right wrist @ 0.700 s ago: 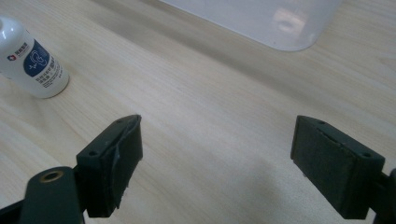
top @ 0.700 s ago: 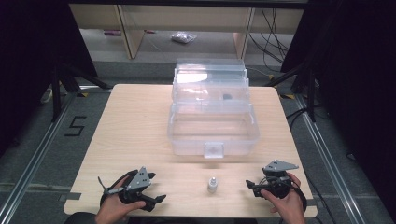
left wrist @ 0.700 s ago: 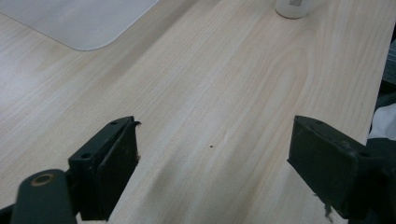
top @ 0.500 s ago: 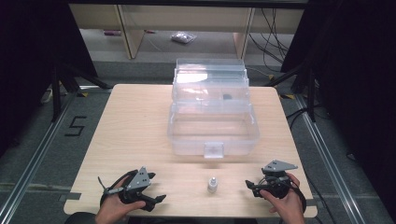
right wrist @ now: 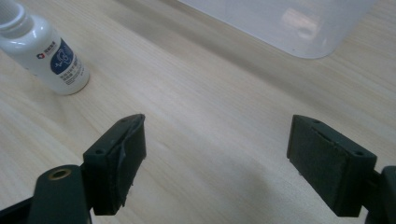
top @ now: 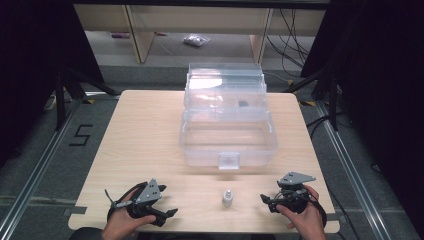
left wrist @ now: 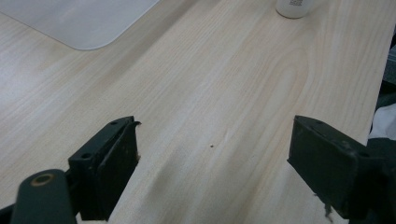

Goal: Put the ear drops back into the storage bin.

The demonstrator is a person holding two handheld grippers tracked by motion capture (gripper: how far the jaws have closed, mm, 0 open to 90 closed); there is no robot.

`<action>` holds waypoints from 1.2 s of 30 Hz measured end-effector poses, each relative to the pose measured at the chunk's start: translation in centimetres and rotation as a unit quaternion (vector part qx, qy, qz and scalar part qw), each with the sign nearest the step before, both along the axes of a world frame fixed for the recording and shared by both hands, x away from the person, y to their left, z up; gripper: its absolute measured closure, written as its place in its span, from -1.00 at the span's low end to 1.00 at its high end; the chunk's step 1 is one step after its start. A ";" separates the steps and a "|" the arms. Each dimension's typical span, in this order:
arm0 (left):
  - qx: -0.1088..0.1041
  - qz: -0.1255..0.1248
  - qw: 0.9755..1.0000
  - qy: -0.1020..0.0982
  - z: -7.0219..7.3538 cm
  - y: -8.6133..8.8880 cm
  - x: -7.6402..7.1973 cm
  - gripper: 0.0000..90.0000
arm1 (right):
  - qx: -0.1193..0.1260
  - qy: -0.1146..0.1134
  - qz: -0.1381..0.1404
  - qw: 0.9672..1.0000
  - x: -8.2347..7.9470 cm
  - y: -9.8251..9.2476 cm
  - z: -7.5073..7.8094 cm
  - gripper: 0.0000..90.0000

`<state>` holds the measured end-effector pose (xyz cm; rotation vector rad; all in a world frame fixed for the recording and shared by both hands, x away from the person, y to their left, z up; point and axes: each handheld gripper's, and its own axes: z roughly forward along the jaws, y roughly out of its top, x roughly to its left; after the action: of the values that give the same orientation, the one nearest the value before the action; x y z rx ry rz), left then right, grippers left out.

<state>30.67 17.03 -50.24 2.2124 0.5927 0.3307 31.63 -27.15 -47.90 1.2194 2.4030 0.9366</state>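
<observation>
Small white bottle (top: 227, 198) stands upright near the tabletop's (top: 145, 135) near edge, between the left hand-held gripper (top: 167, 214) and right hand-held gripper (top: 265, 201), both gaping wide and empty, clear box (top: 227, 137) beyond.

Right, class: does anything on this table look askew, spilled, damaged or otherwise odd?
Nothing stands out. The small white plastic bottle stands upright on the pale wooden table, nothing spilled. The clear plastic storage box sits square, lid open. Both grippers rest open.
</observation>
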 end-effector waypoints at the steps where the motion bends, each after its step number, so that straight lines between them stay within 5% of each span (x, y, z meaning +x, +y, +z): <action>1: -0.006 0.003 1.000 0.001 -0.1 -0.1 0.0 -0.66 | 0.000 0.000 0.001 1.000 0.0 0.1 0.0 -0.54; 10: 0.001 0.000 1.000 0.002 0.0 0.0 0.0 -0.66 | -0.010 0.013 0.019 1.000 -0.4 1.0 0.6 -0.51; 12: 0.001 0.000 1.000 0.002 0.0 0.0 0.0 -0.66 | -0.010 -0.020 0.033 0.999 -0.3 1.2 0.3 -0.51; 13: 0.001 0.005 1.000 0.002 0.0 0.0 0.0 -0.66 | -0.017 0.013 0.032 0.999 -0.6 1.4 0.8 -0.51; 14: 0.002 0.006 1.000 0.007 0.0 0.0 -0.1 -0.66 | -0.019 0.002 0.043 0.999 -0.5 1.4 0.9 -0.51; 15: 0.002 0.007 1.000 0.004 0.0 0.0 -0.1 -0.66 | -0.017 0.018 0.037 0.999 -0.8 1.7 1.1 -0.50; 17: 0.004 0.001 1.000 0.001 0.0 0.0 0.0 -0.66 | -0.020 -0.006 0.052 0.998 -0.7 1.9 1.2 -0.49; 18: 0.004 0.001 1.000 0.002 0.0 0.0 0.0 -0.66 | -0.022 0.010 0.054 0.998 -0.9 2.0 1.4 -0.48; 20: 0.000 0.007 1.000 0.004 -0.1 0.0 0.0 -0.66 | -0.025 -0.003 0.063 0.998 -1.0 2.4 1.5 -0.47; 36: 0.001 0.003 1.000 0.001 -0.1 0.0 0.1 -0.66 | -0.074 0.025 0.129 0.989 -1.4 5.7 2.3 -0.43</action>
<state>30.73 17.06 -50.31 2.2132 0.6004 0.3307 30.19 -21.42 -45.64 0.9064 2.6620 0.7860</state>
